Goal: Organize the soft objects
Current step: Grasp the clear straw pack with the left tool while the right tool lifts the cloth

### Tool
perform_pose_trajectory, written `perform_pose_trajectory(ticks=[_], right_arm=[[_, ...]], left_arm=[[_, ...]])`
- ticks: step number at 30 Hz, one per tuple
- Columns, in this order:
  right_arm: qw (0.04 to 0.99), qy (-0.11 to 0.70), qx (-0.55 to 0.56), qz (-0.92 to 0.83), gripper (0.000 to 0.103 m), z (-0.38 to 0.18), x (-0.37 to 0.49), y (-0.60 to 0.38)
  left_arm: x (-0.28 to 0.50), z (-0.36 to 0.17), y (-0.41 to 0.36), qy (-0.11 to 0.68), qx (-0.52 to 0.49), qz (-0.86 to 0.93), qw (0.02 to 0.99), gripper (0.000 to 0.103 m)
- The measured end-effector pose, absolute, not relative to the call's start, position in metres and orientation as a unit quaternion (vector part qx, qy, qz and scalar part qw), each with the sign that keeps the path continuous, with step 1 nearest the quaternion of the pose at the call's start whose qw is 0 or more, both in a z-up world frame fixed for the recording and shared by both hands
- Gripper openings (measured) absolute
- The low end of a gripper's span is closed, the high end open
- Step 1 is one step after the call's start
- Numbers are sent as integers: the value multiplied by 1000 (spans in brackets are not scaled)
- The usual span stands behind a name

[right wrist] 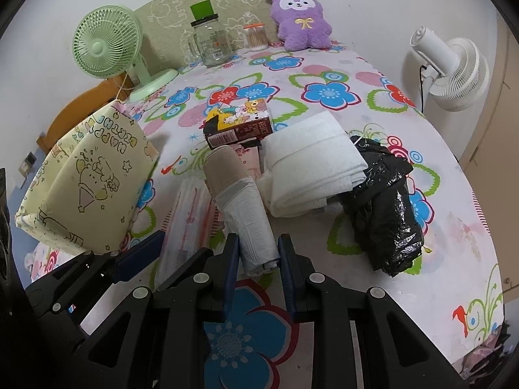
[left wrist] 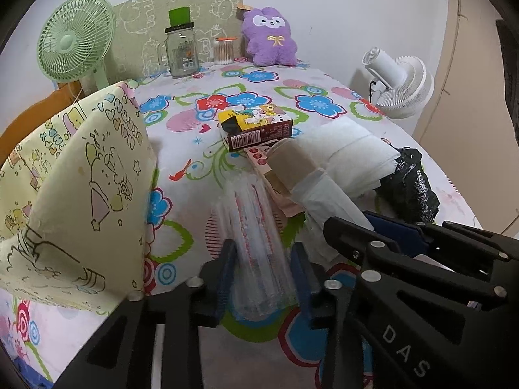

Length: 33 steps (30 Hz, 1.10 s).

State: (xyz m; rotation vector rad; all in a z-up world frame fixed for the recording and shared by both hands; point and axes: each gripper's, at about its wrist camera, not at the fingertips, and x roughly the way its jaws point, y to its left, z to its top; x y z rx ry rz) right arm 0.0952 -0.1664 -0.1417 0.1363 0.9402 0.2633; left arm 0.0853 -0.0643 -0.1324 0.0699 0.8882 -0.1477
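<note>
A clear plastic packet with red print (left wrist: 259,246) lies on the flowered tablecloth (left wrist: 185,149), and my left gripper (left wrist: 264,259) is shut on its near end, a blue pad against each side. Beside it lies a white roll of bags with a beige core (right wrist: 243,207). My right gripper (right wrist: 258,253) is shut on the roll's near end. In the left wrist view the right gripper (left wrist: 353,227) reaches in from the right, around the roll (left wrist: 321,194). The right wrist view shows the left gripper (right wrist: 181,246) low on the left, at the packet (right wrist: 189,214).
A folded white cloth (right wrist: 311,168) and a crumpled black plastic bag (right wrist: 386,207) lie right of the roll. A printed box (right wrist: 240,124) sits behind it. A cream paper bag (right wrist: 94,175) stands left. Purple plush (right wrist: 301,19), glass jar (right wrist: 212,47), green fan (right wrist: 107,43) and white fan (right wrist: 454,68) stand behind.
</note>
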Motion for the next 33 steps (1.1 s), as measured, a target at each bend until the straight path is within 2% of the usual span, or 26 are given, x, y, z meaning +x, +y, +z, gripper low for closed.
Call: perform_pose_trajectory(ticks=[3,7,33], right_arm=[[882,448,66,129,27,-139,95,-166],[885,443,63,131,27,-134,94,-164],[923,361,61,113,27,-45,76,-177]], left_arm=[[85,-129,-63,429,30,-74,900,21],[85,-124,-61,428,24,-78,900,18],[72,-39,-70,350,36,-75,933,17]])
